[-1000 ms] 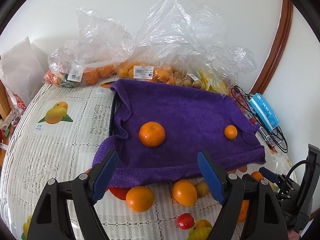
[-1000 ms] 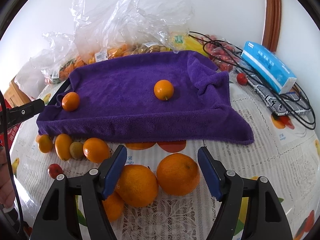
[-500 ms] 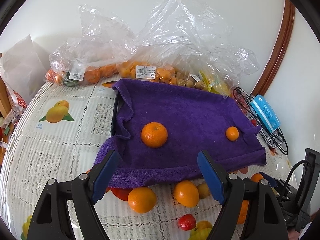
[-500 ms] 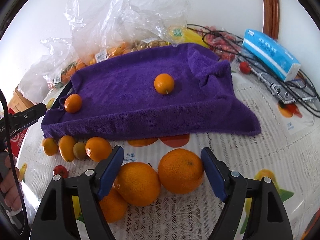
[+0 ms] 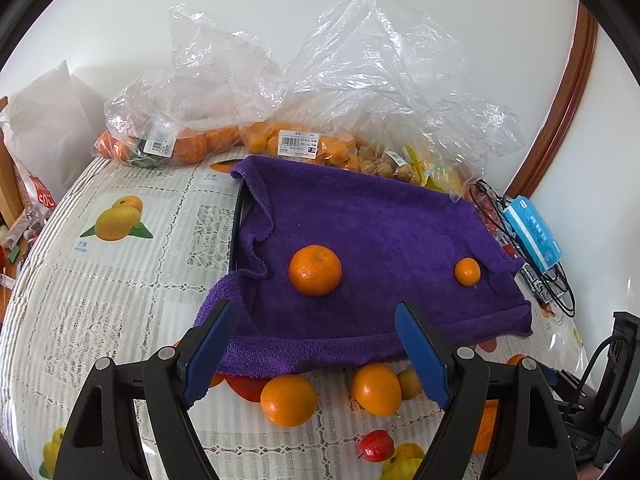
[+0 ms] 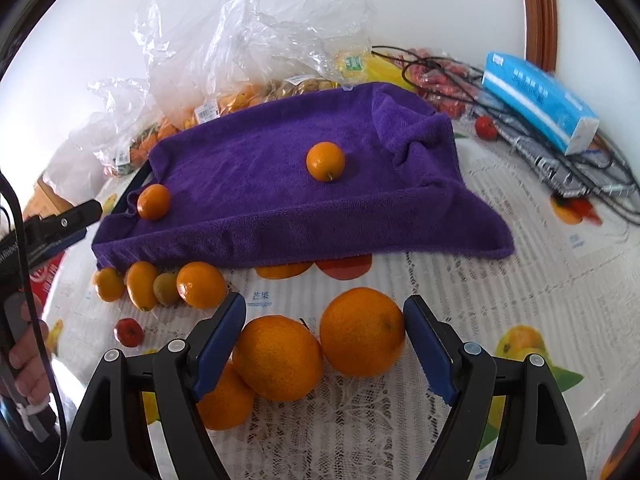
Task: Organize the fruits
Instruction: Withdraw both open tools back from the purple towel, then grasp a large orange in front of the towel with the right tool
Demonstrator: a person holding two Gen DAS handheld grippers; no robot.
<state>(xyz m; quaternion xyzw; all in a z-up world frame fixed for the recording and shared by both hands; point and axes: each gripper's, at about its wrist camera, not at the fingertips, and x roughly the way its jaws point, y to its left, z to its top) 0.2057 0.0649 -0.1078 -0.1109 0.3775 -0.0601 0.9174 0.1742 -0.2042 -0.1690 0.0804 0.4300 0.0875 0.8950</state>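
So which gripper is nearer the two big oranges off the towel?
Right. The right gripper frames the two big oranges, open. The left gripper is over the purple towel's front edge, away from them.

The room is bright with soft daylight. The white wall (image 5: 280,20) is almost washed out, and the plastic bags (image 6: 256,28) show glare. Shadows are weak. Both fisheye views bend strongly at dark round borders; the left edge of the right view is blurred.

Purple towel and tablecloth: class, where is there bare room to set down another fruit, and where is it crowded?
Free: the purple towel between the mandarin and small orange; the tablecloth left of it. Crowded: the towel's near edge, lined with loose fruit, and the back bags.
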